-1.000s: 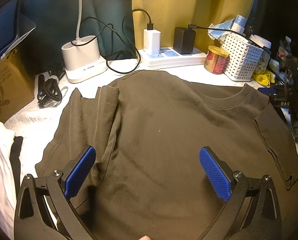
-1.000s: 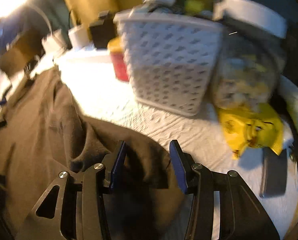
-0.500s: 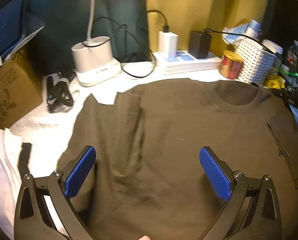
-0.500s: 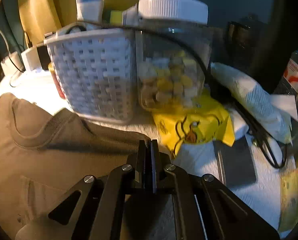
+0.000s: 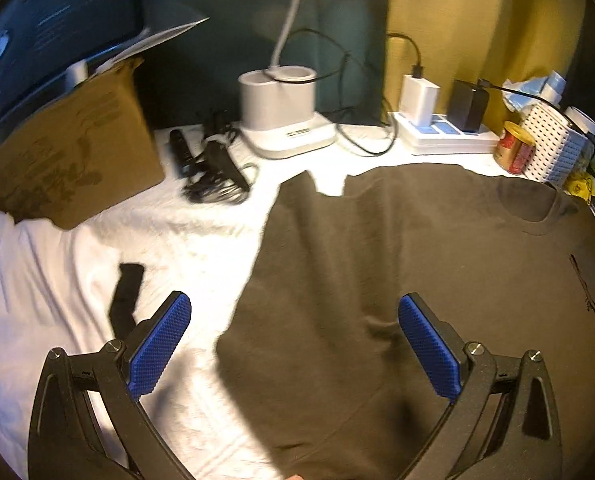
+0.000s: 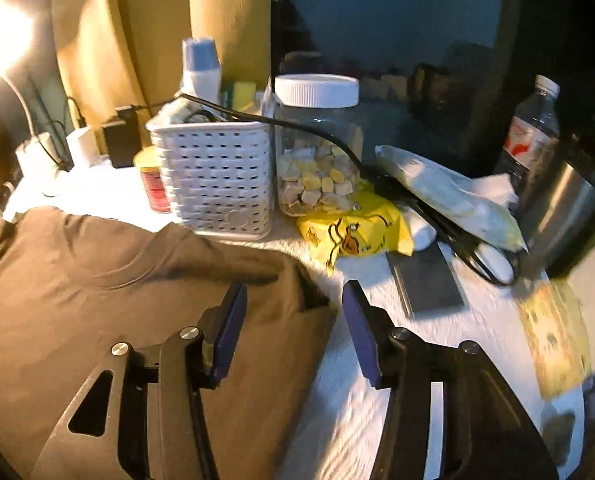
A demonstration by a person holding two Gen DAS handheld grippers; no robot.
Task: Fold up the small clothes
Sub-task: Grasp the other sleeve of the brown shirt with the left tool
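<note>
A dark brown t-shirt [image 5: 417,280] lies flat on the white towel-covered table [image 5: 97,280], collar toward the right, one sleeve folded in over its right part. My left gripper [image 5: 293,344] hangs open above the shirt's left edge, blue pads wide apart and holding nothing. In the right wrist view the same t-shirt [image 6: 97,300] fills the lower left. My right gripper [image 6: 293,316] hovers over the shirt's folded shoulder edge with its jaws opening. The cloth lies below the pads and is not pinched.
A cardboard box [image 5: 65,160], black cables [image 5: 213,172], a white lamp base [image 5: 285,120] and a power strip [image 5: 445,136] line the back. A white basket [image 6: 217,176], snack jar [image 6: 317,148], yellow packet [image 6: 357,232], scissors [image 6: 477,256], water bottle [image 6: 533,132] crowd the right.
The right gripper shut on the shirt's sleeve, drew it over, then opened and let it go. The left gripper moved left, so more white towel and the box show.
</note>
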